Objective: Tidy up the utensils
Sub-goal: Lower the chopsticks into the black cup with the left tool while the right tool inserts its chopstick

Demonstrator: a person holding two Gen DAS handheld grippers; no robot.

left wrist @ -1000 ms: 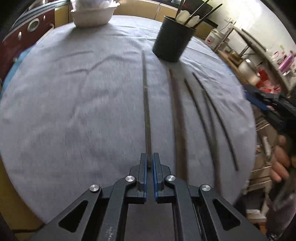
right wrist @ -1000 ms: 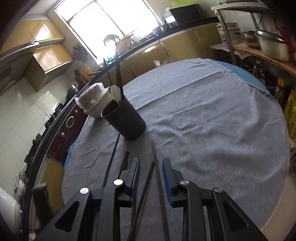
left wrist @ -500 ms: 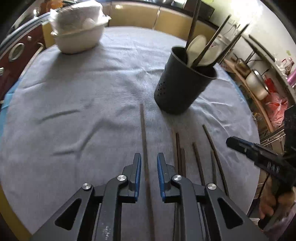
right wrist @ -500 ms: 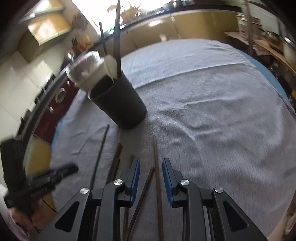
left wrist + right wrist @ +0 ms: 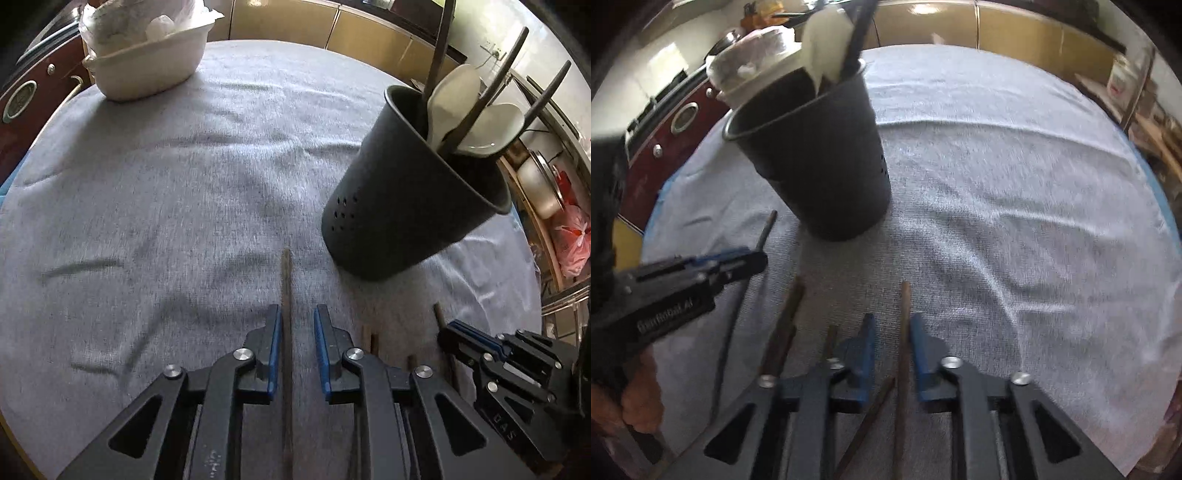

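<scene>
A black utensil holder stands on the grey cloth with white spoons and dark chopsticks in it; it also shows in the right wrist view. My left gripper is open, its fingers either side of a brown chopstick lying on the cloth. My right gripper is open, straddling another brown chopstick. Several more chopsticks lie to its left. The right gripper shows in the left wrist view, and the left gripper in the right wrist view.
A white bowl with a plastic bag in it sits at the far left of the round table. Kitchen cabinets, shelves with pots and a red bag surround the table.
Both grippers have moved forward along the chopsticks toward the holder. The left gripper was shut one second ago and has opened. The two grippers now sit closer together.
</scene>
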